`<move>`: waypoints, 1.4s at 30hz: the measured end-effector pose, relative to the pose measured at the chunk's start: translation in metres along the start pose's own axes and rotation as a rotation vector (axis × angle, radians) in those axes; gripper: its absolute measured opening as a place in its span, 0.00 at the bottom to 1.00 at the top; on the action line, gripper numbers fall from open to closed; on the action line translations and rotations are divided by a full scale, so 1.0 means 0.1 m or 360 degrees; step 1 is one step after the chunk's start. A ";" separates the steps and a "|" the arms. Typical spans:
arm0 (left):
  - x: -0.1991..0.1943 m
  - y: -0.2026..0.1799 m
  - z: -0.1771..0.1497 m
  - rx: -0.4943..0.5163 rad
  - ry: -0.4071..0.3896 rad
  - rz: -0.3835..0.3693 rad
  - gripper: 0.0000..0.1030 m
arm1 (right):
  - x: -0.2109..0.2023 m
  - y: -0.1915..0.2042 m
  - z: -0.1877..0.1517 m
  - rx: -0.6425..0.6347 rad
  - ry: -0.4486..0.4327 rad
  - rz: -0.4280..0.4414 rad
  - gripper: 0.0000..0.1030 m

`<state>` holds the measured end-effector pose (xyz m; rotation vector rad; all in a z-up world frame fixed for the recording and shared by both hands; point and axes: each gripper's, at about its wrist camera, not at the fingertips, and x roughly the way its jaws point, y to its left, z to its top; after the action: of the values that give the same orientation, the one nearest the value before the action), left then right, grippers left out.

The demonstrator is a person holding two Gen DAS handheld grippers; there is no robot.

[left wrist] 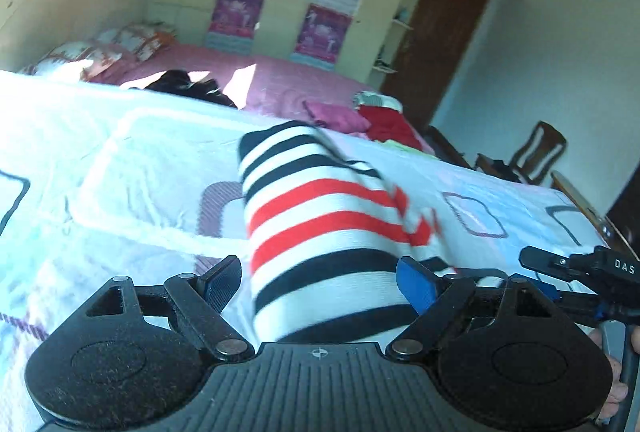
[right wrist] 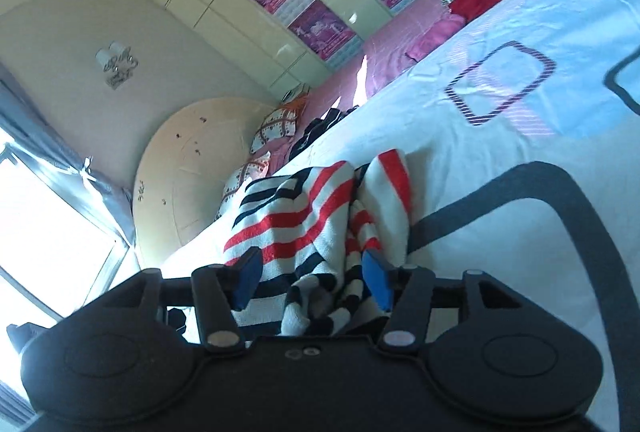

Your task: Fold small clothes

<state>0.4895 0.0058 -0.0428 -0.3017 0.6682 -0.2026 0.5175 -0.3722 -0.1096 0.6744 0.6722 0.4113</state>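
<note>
Left wrist: left gripper (left wrist: 320, 282) wide, pads clear of striped top (left wrist: 320, 228) lying folded on bedspread (left wrist: 120, 160). Right wrist: right gripper (right wrist: 312, 282) half open over bunched near edge, gripping nothing. Best withdrawn straight back, without snagging folds.

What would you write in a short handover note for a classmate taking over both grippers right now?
Left gripper: open, pads either side of the striped garment without pressing it.
Right gripper: open, the garment's bunched end between its fingers, not gripped.
Striped garment: lies on the pale bedcover, partly folded over, still rumpled.
Other clothes: pink piece and red piece wait at the far edge.
Left to do: tidy this fold, then fold the others.
</note>
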 end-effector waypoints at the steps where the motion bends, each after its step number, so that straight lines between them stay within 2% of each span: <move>1: 0.01 0.10 -0.01 -0.0065 0.0008 0.0013 0.81 | 0.10 0.04 0.02 -0.0034 0.0037 -0.0007 0.51; 5: 0.15 0.34 -0.10 -0.0262 0.0019 -0.0034 0.81 | 0.26 0.16 0.04 -0.0083 0.0113 -0.0106 0.49; 10: 0.45 0.38 -0.16 -0.0331 0.0074 -0.0024 0.81 | 0.40 0.19 0.05 -0.0136 0.0188 -0.0135 0.49; 13: 0.63 0.43 -0.17 -0.0388 0.0094 -0.0064 0.81 | 0.57 0.12 0.08 -0.0112 0.0285 -0.0130 0.48; 18: 0.73 0.42 -0.17 -0.0359 0.0130 -0.0070 0.82 | 0.73 0.13 0.11 -0.0149 0.0383 -0.0128 0.46; 22: 0.77 0.39 -0.13 -0.0319 0.0143 -0.0048 0.82 | 0.77 0.35 0.09 -0.0353 0.0461 -0.0094 0.41; 24: 0.78 0.40 -0.12 -0.0327 0.0163 -0.0056 0.82 | 0.82 0.40 0.04 -0.0440 0.0503 -0.0139 0.37; 25: 0.79 0.40 -0.12 -0.0329 0.0166 -0.0057 0.82 | 0.82 0.40 0.03 -0.0436 0.0502 -0.0150 0.33; 26: 0.78 0.40 -0.12 -0.0330 0.0167 -0.0055 0.82 | 0.80 0.40 0.03 -0.0416 0.0483 -0.0137 0.22; 27: 0.76 0.37 -0.10 -0.0317 0.0153 -0.0042 0.82 | 0.75 0.43 0.04 -0.0423 0.0451 -0.0116 0.20; 30: 0.71 0.29 -0.07 -0.0224 0.0096 -0.0023 0.81 | 0.51 0.62 0.04 -0.0554 0.0299 -0.0089 0.20; 34: 0.76 0.18 -0.06 -0.0163 0.0109 -0.0040 0.81 | 0.18 0.64 0.04 -0.0576 0.0145 -0.0062 0.19; 36: 0.81 0.13 -0.10 -0.0142 0.0133 -0.0039 0.81 | 0.16 0.49 -0.01 -0.0505 0.0162 -0.0125 0.20; 38: 0.85 0.10 -0.13 -0.0142 0.0167 -0.0035 0.82 | 0.29 0.25 -0.13 -0.0395 0.0288 -0.0221 0.20; 39: 0.85 0.09 -0.14 -0.0149 0.0174 -0.0040 0.82 | 0.33 0.15 -0.19 -0.0343 0.0309 -0.0215 0.20; 42: 0.84 0.09 -0.12 -0.0132 0.0175 -0.0034 0.82 | 0.27 0.11 -0.17 -0.0257 0.0247 -0.0158 0.22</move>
<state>0.5467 -0.0115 -0.1035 -0.3792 0.7837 -0.2135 0.5237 -0.3421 -0.1234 0.4570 0.8066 0.4240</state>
